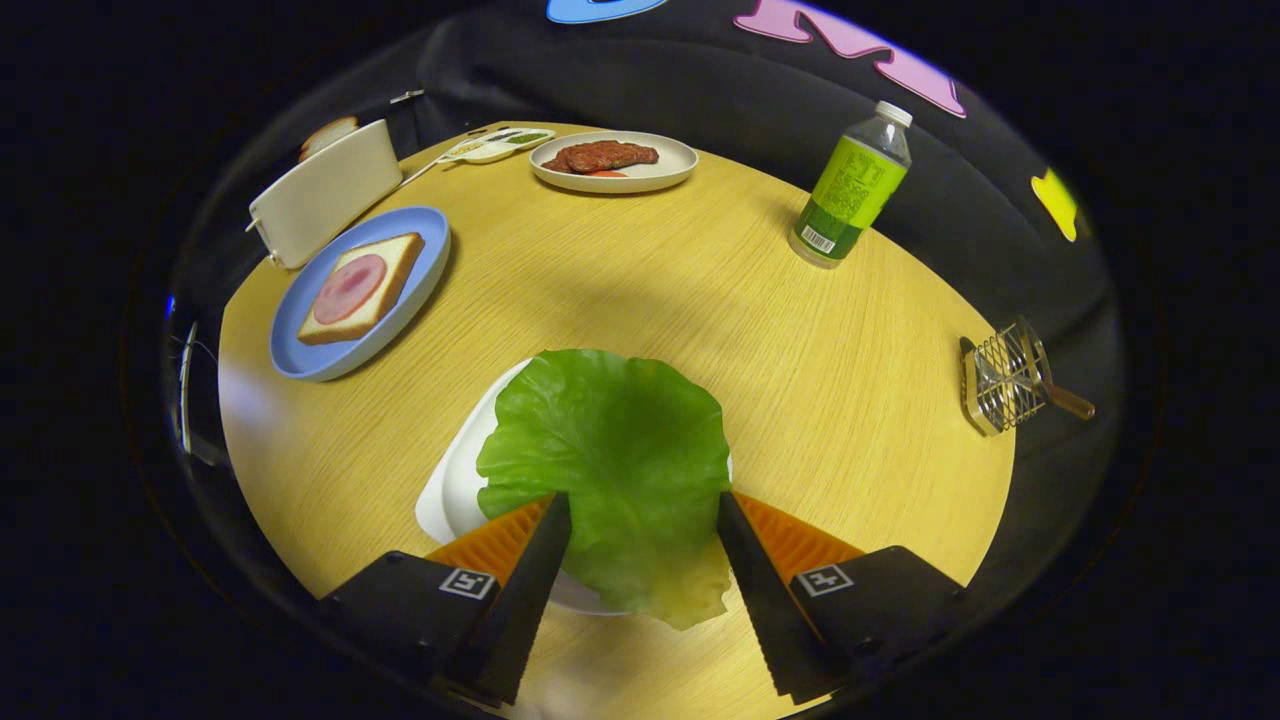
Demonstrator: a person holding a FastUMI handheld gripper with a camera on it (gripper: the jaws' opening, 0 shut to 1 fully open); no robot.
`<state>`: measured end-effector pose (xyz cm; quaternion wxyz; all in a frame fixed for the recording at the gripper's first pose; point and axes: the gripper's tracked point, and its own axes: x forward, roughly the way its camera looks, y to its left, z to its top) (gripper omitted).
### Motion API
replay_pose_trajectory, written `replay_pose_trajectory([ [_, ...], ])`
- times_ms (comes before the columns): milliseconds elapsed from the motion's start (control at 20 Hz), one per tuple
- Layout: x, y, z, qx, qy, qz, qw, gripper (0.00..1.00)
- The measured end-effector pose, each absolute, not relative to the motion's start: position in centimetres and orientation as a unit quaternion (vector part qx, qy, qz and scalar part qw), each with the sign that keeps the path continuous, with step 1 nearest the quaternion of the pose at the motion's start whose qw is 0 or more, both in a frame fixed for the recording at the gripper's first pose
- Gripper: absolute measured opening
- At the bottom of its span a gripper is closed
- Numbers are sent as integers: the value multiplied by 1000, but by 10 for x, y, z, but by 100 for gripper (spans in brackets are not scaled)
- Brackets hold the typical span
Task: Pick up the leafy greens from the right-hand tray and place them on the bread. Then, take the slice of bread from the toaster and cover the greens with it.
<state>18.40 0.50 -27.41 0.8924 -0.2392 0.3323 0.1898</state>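
Two fingers of the claw [640, 520] stand wide open around the lettuce leaf [610, 450] on its white tray [450, 490], poised to pinch; nothing gripped.

A round, light wood worktop [640, 300] carries a white tray [455, 490] near. A blue plate [420, 285] and a white toaster [325, 190] sit at the left. Farther off stand a white plate [660, 175] and a small sectioned dish [495, 148], with a green-labelled bottle [852, 190] and a wire rack [1010, 378] at the right.
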Motion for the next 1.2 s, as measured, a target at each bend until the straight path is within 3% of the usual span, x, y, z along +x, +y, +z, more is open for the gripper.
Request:
replay_pose_trajectory([
  [50,186,1,-274,-235,334,181,895,90],
  [150,185,1,-273,-232,336,179,895,73],
  [350,188,-1,-271,-251,325,169,896,71],
  [500,190,-4,-272,-254,329,152,897,45],
  [600,197,-11,-271,-265,330,134,896,45],
  [700,198,-15,-270,-262,330,124,898,17],
  [1200,194,-29,-255,-197,344,102,912,17],
])
